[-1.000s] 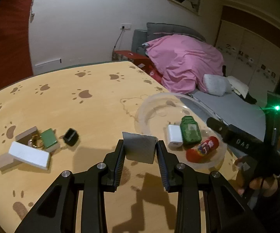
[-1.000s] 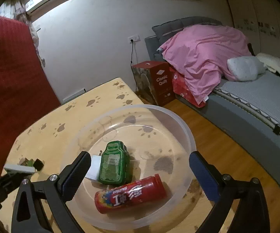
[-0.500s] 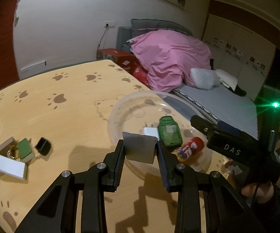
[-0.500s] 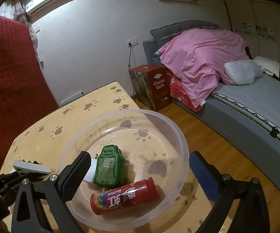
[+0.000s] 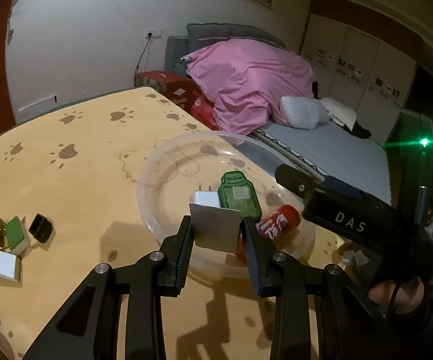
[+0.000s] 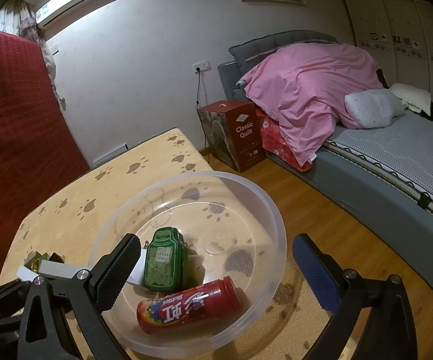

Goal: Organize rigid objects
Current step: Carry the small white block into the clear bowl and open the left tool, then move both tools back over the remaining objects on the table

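Grey block (image 5: 215,229) — between left gripper (image 5: 218,241) pads

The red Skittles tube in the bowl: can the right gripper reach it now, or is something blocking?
Probably yes. The right gripper is open, hanging just above the clear bowl, and the red Skittles tube lies uncovered between its fingers. The green tin sits beside the tube, not on it.

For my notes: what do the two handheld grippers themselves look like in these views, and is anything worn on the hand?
Left gripper: matte black angular linkage arms with silver pivot bolts and ribbed dark-blue finger pads. Right gripper: same black frame, silver bolts, textured blue pads. From the left wrist view its black body reads "DAS" in white, with a thin black cable near the hand. No glove visible.
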